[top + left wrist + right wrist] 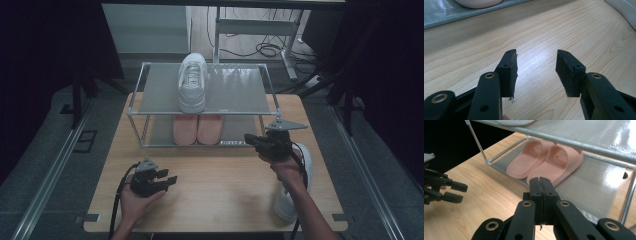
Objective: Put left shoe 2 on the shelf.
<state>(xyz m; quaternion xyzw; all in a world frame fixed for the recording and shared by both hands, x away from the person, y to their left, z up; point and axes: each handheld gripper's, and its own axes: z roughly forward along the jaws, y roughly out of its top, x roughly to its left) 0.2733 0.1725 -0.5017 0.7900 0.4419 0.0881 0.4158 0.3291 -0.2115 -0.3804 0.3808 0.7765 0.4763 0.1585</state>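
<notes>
From the high view we count 2 white shoes. 1 white shoe (192,82) sits on the top level of the metal rack (139,111), toe toward us. The other white shoe (289,200) lies on the tabletop (220,185) at the right, partly under our right arm. We also count 2 pink slippers (197,128), side by side on the bottom level of the rack. Our left gripper (169,178) rests low over the tabletop at the left, w/ its fingers apart and nothing between them. Our right gripper (248,139) is up near the rack's right front corner, just above that 2nd white shoe.

From the left gripper view, the 2 fingers (510,72) stand wide open over bare wood. A bit of 1 pink slipper (477,3) shows at the top edge, on the rack's bottom level.

From the right gripper view, the 2 fingers (536,200) are pressed together, closed on nothing. They point at the 2 pink slippers (545,161), which touch each other. The left gripper (455,191) shows far off at the left, open.
</notes>
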